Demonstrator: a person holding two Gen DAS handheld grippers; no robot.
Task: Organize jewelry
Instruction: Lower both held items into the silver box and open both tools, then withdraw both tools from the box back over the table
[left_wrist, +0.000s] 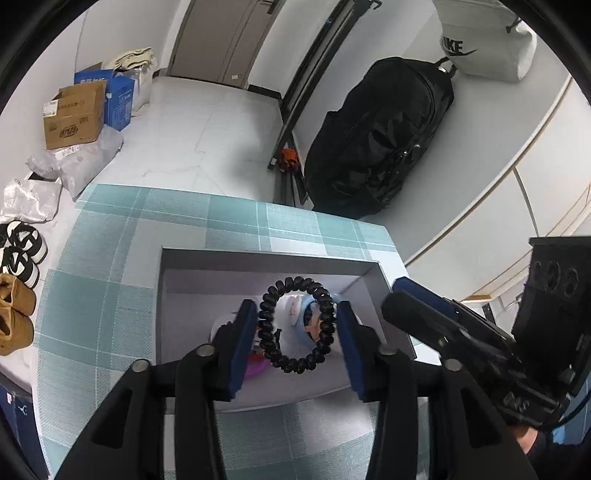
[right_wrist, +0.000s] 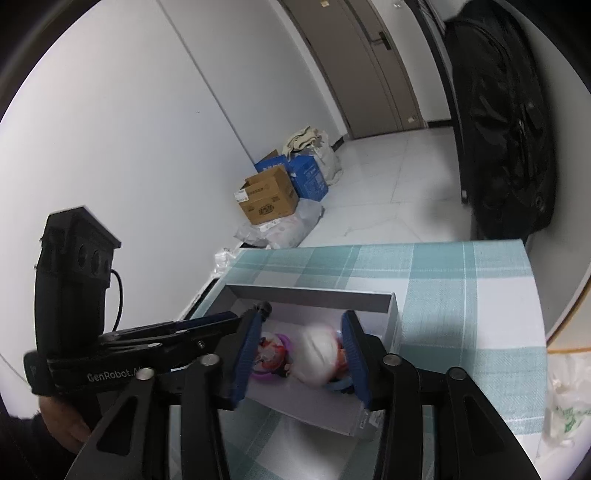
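While the black coil bracelet hangs as an upright ring between the half-spread left tongs, over the open grey box, the right tongs stand wide and empty just beside it, over the same box.

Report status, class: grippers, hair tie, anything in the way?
Left gripper open, black coil hair tie between the pads, apparently loose, over the box. Right gripper open, empty, above trinkets. Nothing in the way.
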